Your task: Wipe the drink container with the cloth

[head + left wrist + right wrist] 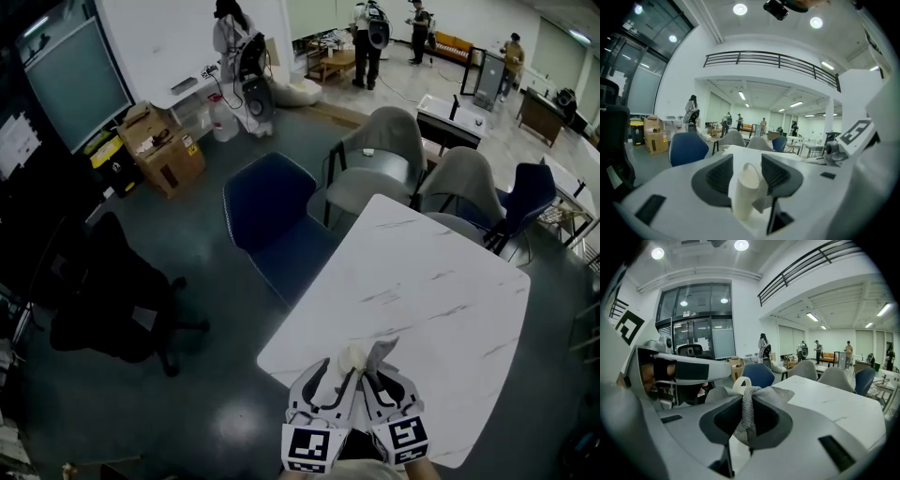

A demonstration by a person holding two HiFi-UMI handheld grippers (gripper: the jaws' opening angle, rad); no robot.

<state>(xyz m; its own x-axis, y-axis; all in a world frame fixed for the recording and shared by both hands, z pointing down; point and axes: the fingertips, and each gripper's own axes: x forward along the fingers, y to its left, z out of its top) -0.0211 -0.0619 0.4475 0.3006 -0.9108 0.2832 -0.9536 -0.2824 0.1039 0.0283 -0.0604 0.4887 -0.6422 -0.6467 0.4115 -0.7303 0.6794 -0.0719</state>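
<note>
The drink container (pixel 746 187), a pale cream cup, is seen upright between the jaws of the left gripper (pixel 746 162). These jaws are held apart, and the dark ribbed pads (pixel 719 174) are not seen to press on the cup; only slim gaps are made out at either side. In the head view the drink container (pixel 352 357) is found at the near edge of the table (pixel 431 291), between the tips of the two grippers, above the tabletop; whether it rests on anything cannot be told.

The cloth (pixel 746 416), a grey knitted piece, is pinched by the right gripper (pixel 749 401), whose jaws are pressed together on a bunched fold of it. The loose ends are spread above the jaws, and the rim of the drink container (pixel 742 381) is seen just behind them. In the head view the cloth (pixel 381 353) is placed just right of the cup, touching or nearly touching it.

The left gripper (pixel 339 367) and right gripper (pixel 382 370) are held close side by side, their marker cubes (pixel 309 448) nearest the camera.

The table is white with faint grey veining. A blue chair (pixel 267 211) is set at its far left side and grey chairs (pixel 380 155) at its far end. A black office chair (pixel 103 300) is seen well to the left, with cardboard boxes (pixel 164 150) farther off. Several people (pixel 234 33) are seen standing at the far end of the room.
</note>
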